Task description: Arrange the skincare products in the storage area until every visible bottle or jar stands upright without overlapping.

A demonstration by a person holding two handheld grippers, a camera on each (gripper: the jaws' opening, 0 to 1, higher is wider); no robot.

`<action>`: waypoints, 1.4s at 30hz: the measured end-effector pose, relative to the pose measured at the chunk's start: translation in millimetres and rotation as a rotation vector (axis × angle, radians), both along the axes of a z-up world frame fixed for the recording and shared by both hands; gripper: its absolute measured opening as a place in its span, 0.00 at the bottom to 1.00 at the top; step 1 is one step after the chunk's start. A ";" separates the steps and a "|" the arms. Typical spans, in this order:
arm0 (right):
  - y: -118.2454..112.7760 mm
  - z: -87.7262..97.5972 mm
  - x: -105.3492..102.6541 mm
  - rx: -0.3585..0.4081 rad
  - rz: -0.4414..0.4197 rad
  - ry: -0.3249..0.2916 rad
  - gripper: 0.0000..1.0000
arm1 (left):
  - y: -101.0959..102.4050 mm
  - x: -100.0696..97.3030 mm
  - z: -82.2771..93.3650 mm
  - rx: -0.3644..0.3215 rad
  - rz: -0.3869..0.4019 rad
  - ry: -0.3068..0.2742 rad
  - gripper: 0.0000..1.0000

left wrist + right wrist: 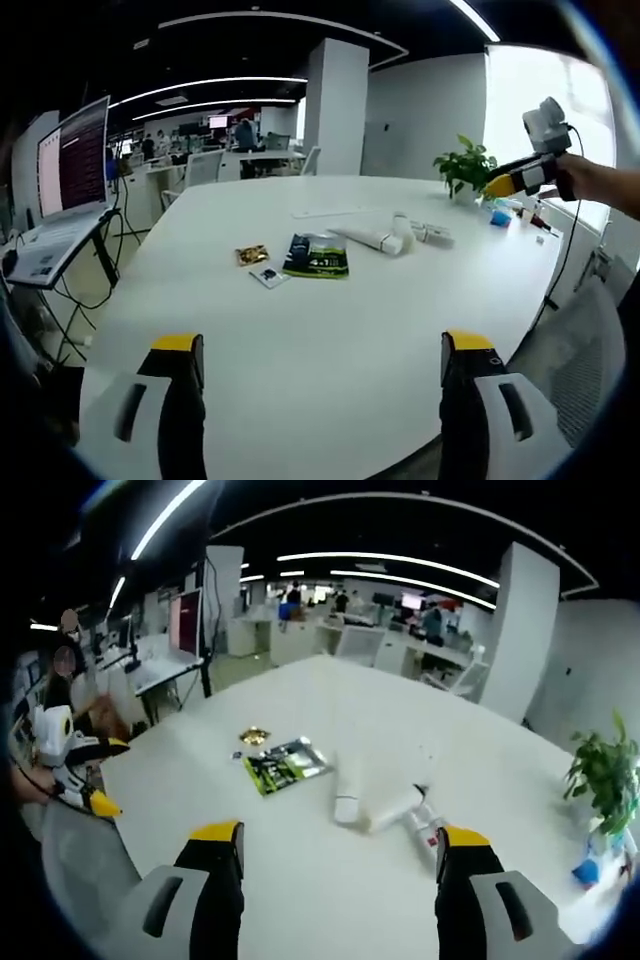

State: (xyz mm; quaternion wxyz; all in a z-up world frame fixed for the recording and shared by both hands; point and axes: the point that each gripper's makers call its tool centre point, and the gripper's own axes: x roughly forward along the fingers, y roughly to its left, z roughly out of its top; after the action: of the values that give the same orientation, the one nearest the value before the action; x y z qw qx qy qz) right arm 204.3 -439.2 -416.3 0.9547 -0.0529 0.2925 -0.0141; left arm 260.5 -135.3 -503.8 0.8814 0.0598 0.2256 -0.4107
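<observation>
Labels on the white tubes are too small to read. Print on the green packet is blurred. The desk is cut off at the lower edge.

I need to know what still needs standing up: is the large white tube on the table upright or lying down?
Lying down. The white tube rests on its side on the white table, beside two smaller products, also flat.

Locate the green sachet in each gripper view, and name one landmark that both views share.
Left gripper view: the green sachet lies flat on the white table, left of the lying white tubes.
Right gripper view: it lies left of centre, again left of the tubes.
Shared landmark: the potted plant.
</observation>
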 end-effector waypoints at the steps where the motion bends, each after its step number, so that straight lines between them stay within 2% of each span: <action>1: 2.9 3.9 4.8 0.001 0.009 -0.007 0.83 | -0.9 -0.2 0.6 -0.005 0.001 0.003 0.90; 6: 15.0 14.7 24.7 -0.012 0.045 -0.014 0.82 | -5.4 -2.1 3.4 -0.012 0.001 0.015 0.89; 10: 22.3 24.5 40.0 -0.012 0.068 -0.016 0.82 | -6.0 -0.3 7.3 -0.045 0.023 0.028 0.88; 14: 29.2 35.0 53.8 -0.022 0.090 -0.022 0.82 | -7.7 -0.3 11.0 -0.058 0.029 0.020 0.88; 18: 35.0 38.1 66.1 -0.020 0.104 -0.022 0.81 | -8.7 -0.2 11.1 -0.051 0.021 0.011 0.87; 22: 37.6 35.4 75.1 -0.015 0.106 -0.008 0.80 | -7.9 -1.1 9.8 -0.041 0.013 0.007 0.87; 24: 33.0 29.3 74.0 -0.009 0.074 0.036 0.77 | -5.2 -0.3 9.6 -0.039 0.019 0.002 0.86; 26: 28.1 26.6 78.1 -0.006 0.070 0.042 0.74 | -4.9 -1.5 12.8 -0.053 0.012 -0.007 0.87; 28: 27.3 24.0 76.5 0.013 0.052 0.060 0.74 | -6.2 -2.8 12.9 -0.040 -0.003 -0.025 0.87; 29: 21.4 22.5 82.9 0.023 0.051 0.065 0.74 | -6.9 -3.5 9.3 -0.014 -0.016 -0.025 0.87; 32: 15.3 18.8 89.6 0.041 0.039 0.080 0.75 | -8.3 -4.2 9.7 -0.013 -0.025 -0.030 0.87; 36: 11.2 10.3 93.9 0.047 0.039 0.124 0.74 | -7.0 -4.4 6.4 -0.009 -0.027 -0.018 0.86; 42: 4.9 0.8 110.9 0.059 0.059 0.162 0.75 | -8.1 -7.1 3.4 -0.008 -0.040 0.001 0.86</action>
State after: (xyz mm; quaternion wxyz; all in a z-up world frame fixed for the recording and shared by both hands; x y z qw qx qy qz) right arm 315.2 -434.3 -415.5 0.9290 -0.0343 0.3674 0.0273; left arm 253.4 -143.5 -500.5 0.8730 0.0605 0.2233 -0.4294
